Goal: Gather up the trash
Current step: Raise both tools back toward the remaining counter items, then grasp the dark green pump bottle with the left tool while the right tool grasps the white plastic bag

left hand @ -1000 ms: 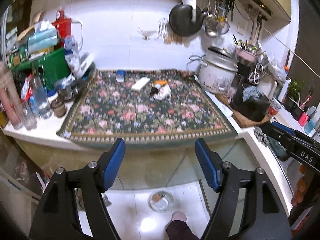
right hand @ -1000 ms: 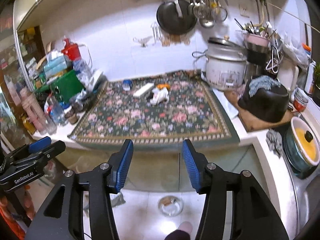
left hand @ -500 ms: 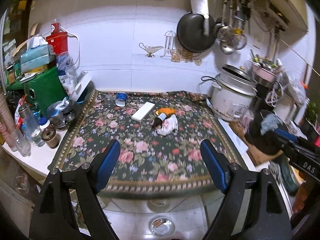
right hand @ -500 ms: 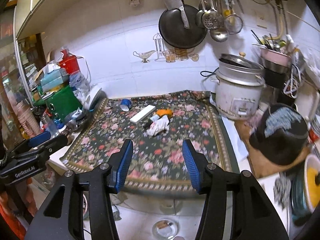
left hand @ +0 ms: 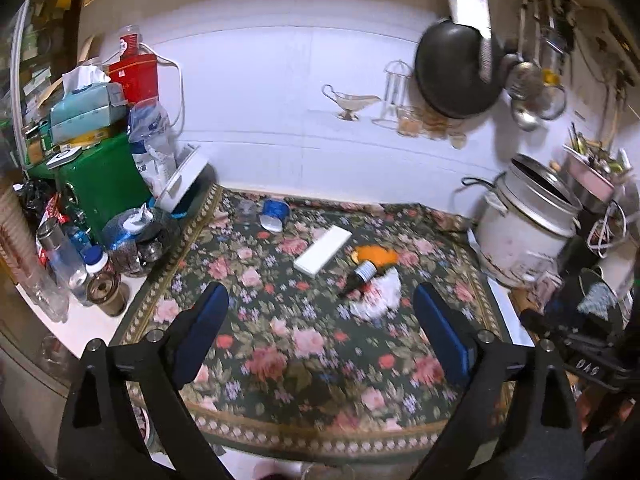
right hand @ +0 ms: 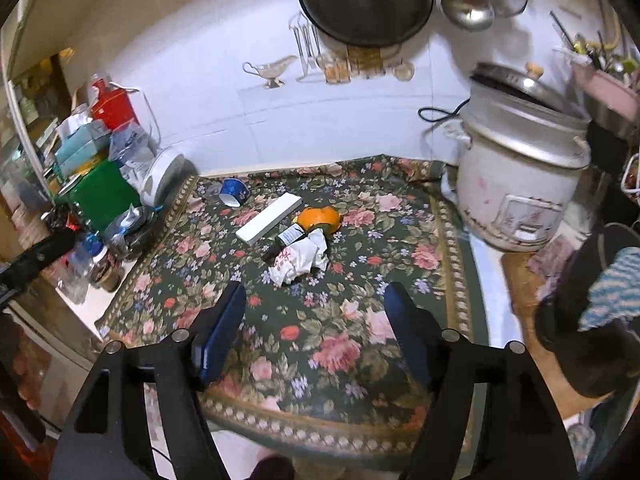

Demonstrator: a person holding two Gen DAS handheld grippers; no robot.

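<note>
Nearer now: crumpled paper [right hand: 302, 261], floral cloth [right hand: 340, 344]

Bottle [right hand: 289, 239]: label too small to read; lower end hidden under the paper wad [right hand: 301, 261].
Orange peel [left hand: 375, 255]: blurred in the left view, near edge hidden behind the bottle.
Wok [right hand: 362, 0]: top cut off by the right view's upper edge.
Cloth [left hand: 304, 312]: flowers smeared near the front hem.
Clutter left of the cloth [left hand: 80, 216]: bottles and jars overlap, labels unreadable.
Right gripper [left hand: 576, 356]: only a dark, blurred part shows at the left view's right edge, right of the cloth.
</note>
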